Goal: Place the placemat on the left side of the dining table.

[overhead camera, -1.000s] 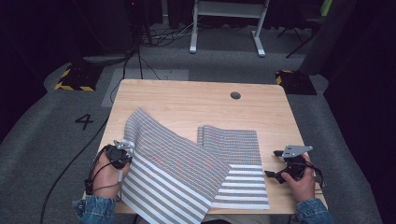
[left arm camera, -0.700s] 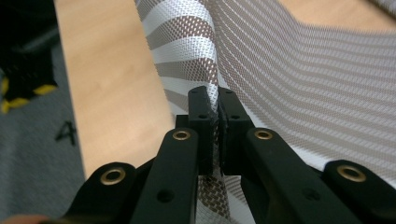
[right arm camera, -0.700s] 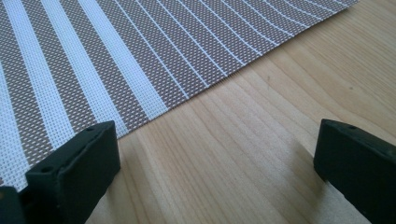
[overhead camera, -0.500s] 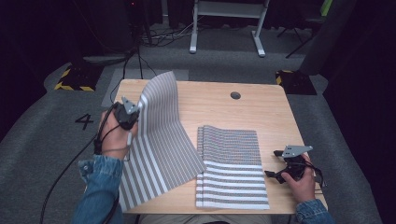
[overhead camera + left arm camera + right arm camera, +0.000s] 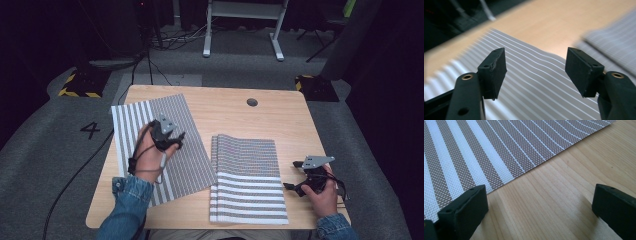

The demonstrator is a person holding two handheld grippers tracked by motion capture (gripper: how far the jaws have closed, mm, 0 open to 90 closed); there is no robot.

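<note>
Left striped placemat point(image 5: 157, 145) now lies flat left of the stacked placemats point(image 5: 247, 177) on the worktop point(image 5: 280, 120); left claw point(image 5: 172, 137), jaws just opened, hovers empty; right claw point(image 5: 300, 177) spread, idle; stack untouched.

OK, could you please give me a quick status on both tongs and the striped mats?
Left tongs just opened, empty, over left striped mat, which lies flat. Right tongs open, beside right striped mat. Nothing in the way.

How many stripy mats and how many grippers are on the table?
Striped mats: 2, the left mat and the right mat.
Grippers: 2, the left gripper and the right gripper.
Total: 4.
</note>
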